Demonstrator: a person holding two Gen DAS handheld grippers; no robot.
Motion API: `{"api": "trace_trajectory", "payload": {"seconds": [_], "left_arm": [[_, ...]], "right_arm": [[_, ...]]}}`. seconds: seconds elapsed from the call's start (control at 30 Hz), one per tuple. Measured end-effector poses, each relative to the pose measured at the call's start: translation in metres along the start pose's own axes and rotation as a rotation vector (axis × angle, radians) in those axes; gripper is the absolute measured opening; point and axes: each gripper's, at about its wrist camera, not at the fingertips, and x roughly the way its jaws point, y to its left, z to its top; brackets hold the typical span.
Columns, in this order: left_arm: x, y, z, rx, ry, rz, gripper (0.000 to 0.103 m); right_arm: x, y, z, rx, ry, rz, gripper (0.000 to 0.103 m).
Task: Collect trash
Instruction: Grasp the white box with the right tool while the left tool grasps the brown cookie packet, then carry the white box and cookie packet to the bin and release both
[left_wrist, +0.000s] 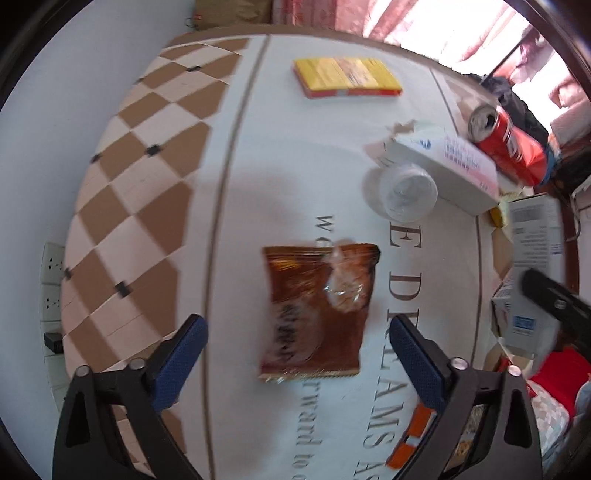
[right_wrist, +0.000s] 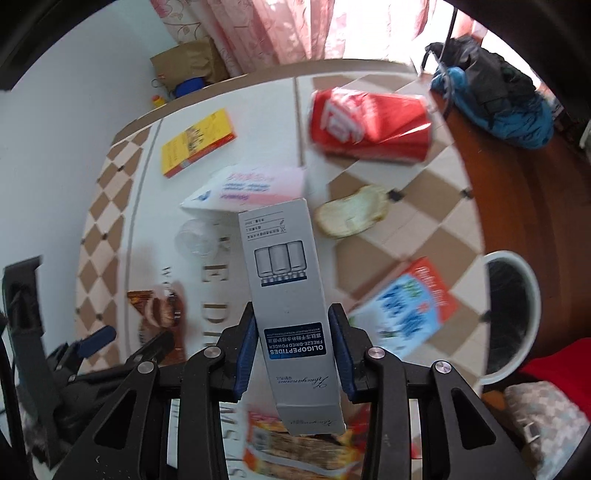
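My left hand-held gripper (left_wrist: 295, 354) hangs released above the one brown snack wrapper (left_wrist: 317, 314) lying flat on the desk (left_wrist: 280, 147); thin and crinkly, I'd pinch it at an edge. My right hand-held gripper (right_wrist: 291, 350) is clenched on one grey carton (right_wrist: 286, 295), light and stiff, held by its long sides. One dented red can (right_wrist: 369, 125) lies beyond, one white bin (right_wrist: 513, 314) rightmost.

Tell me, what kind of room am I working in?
Likely a lived-in home room: pink curtains at a window, a printed tablecloth strewn with packaging, and a white bin beside the table.
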Motion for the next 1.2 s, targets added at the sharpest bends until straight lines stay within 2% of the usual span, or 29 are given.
{"api": "trace_trajectory", "payload": {"seconds": [0.13, 0.17, 0.2, 0.23, 0.3, 0.47, 0.7, 0.77, 0.83, 1.03, 1.1, 1.2], "left_arm": [[0.01, -0.014, -0.003, 0.034, 0.014, 0.035, 0.074], [0.009, -0.017, -0.005, 0.04, 0.006, 0.047, 0.06], [0.009, -0.018, -0.007, 0.043, 0.004, 0.058, 0.051], [0.007, -0.021, -0.006, 0.043, 0.002, 0.058, 0.051], [0.001, -0.022, -0.01, 0.04, -0.01, 0.053, 0.044], [-0.032, -0.028, -0.026, 0.054, -0.061, 0.06, 0.043], [-0.131, -0.041, -0.072, 0.099, -0.221, 0.066, 0.043], [-0.164, -0.04, -0.068, 0.119, -0.271, 0.065, 0.043], [-0.179, -0.042, -0.061, 0.14, -0.314, 0.054, 0.043], [-0.222, -0.11, -0.064, 0.242, -0.4, -0.029, 0.043], [-0.231, -0.145, -0.068, 0.293, -0.411, -0.07, 0.043], [-0.215, -0.202, -0.064, 0.363, -0.402, -0.11, 0.043]], "right_arm": [[-0.004, -0.013, -0.002, 0.0, -0.003, -0.03, 0.039], [-0.006, -0.017, -0.002, 0.002, -0.001, -0.031, 0.039], [-0.005, -0.018, -0.002, 0.003, 0.002, -0.031, 0.039], [-0.006, -0.023, -0.004, 0.006, 0.003, -0.03, 0.039], [-0.007, -0.024, -0.005, 0.006, 0.001, -0.025, 0.039], [-0.019, -0.025, -0.012, 0.008, -0.023, 0.01, 0.039], [-0.058, -0.035, -0.029, 0.038, -0.093, 0.075, 0.039], [-0.079, -0.047, -0.036, 0.051, -0.127, 0.094, 0.039], [-0.101, -0.062, -0.043, 0.063, -0.163, 0.099, 0.039], [-0.166, -0.144, -0.071, 0.14, -0.266, 0.087, 0.039], [-0.178, -0.176, -0.08, 0.174, -0.281, 0.075, 0.039], [-0.183, -0.224, -0.093, 0.222, -0.286, 0.037, 0.039]]}}
